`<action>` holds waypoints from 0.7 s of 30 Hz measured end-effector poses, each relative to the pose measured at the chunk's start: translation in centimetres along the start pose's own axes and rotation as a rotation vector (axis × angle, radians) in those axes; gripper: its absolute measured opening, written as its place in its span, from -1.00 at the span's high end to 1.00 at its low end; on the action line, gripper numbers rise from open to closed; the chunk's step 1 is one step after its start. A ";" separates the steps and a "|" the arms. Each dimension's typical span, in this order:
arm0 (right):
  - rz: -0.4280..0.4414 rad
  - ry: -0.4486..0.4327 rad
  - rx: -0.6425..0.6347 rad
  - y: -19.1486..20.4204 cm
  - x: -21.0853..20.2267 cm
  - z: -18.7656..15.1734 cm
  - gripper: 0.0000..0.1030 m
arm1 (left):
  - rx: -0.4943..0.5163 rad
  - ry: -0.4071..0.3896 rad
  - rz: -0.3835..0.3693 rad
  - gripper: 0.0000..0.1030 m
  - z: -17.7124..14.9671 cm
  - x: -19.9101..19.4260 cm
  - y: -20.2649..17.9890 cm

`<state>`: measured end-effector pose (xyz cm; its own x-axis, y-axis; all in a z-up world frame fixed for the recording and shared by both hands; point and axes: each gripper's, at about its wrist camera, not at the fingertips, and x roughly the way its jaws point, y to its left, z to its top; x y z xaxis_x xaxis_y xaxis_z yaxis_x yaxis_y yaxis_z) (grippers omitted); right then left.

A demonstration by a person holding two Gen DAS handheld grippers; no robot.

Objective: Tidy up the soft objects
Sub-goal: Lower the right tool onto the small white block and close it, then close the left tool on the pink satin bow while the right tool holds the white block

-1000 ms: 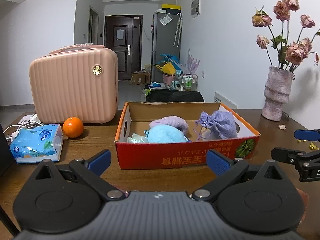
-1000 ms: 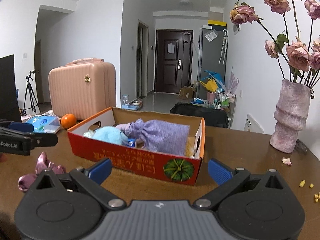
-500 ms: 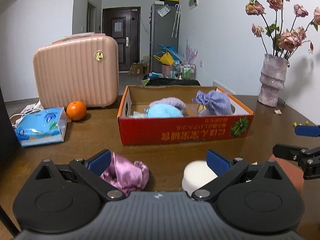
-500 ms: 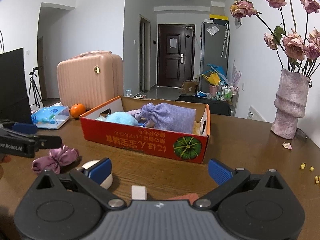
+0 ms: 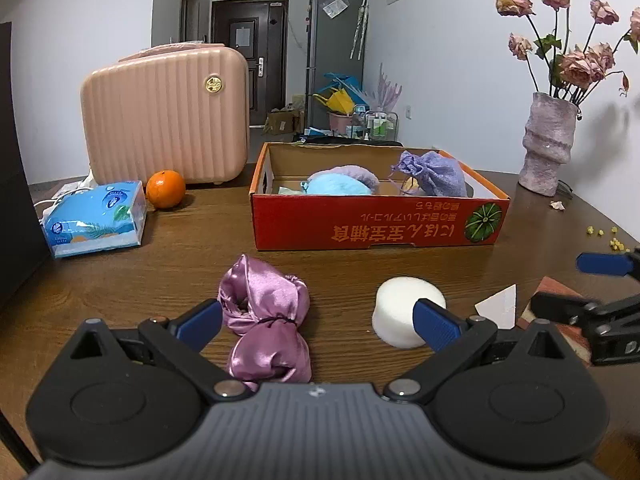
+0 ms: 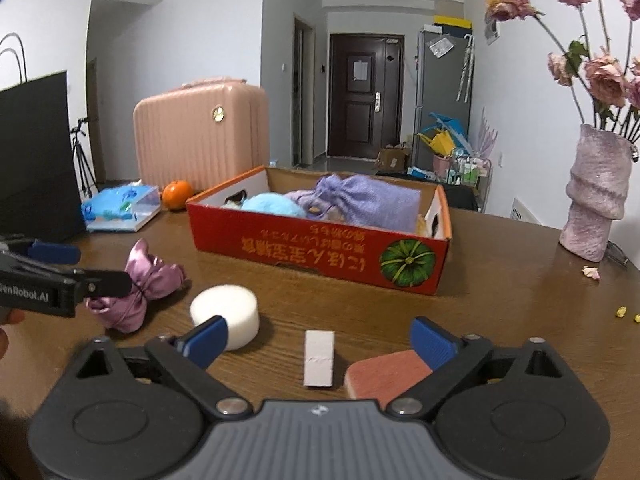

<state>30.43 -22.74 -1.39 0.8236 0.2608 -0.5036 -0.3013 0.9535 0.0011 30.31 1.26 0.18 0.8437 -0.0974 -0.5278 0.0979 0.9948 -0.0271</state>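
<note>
I see my left gripper (image 5: 316,320) wide open above the brown wooden table (image 5: 160,272), and it holds nothing. The shiny purple satin bow (image 5: 266,320) lies on the table between its blue fingertips (image 5: 200,318), nearer the left one, and I cannot tell if they touch. The round white foam puck (image 5: 404,314) sits just beside the other fingertip.

My right gripper (image 6: 318,338) is wide open too, and it holds nothing. A small white foam block (image 6: 319,358) lies on the table between its fingers. A flat pink sponge (image 6: 384,374) lies just by its right fingertip.

Behind them sits the red cardboard box (image 5: 376,226). Inside it are a fluffy blue ball (image 5: 334,187) and a soft purple drawstring bag (image 5: 434,178). A round orange fruit (image 5: 165,189) and a blue tissue pack (image 5: 94,220) sit near the pink ribbed suitcase (image 5: 164,114).
</note>
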 end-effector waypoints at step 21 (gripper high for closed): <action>-0.069 0.177 0.010 1.1 7.3 -0.8 0.58 | -0.030 0.030 0.019 -1.00 -0.1 0.7 0.8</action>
<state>35.71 -19.90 -5.78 0.7442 0.1649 -0.6472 -0.2415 0.9699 -0.0306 30.95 2.03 -0.26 0.8290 -0.0778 -0.5539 0.0658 0.9970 -0.0416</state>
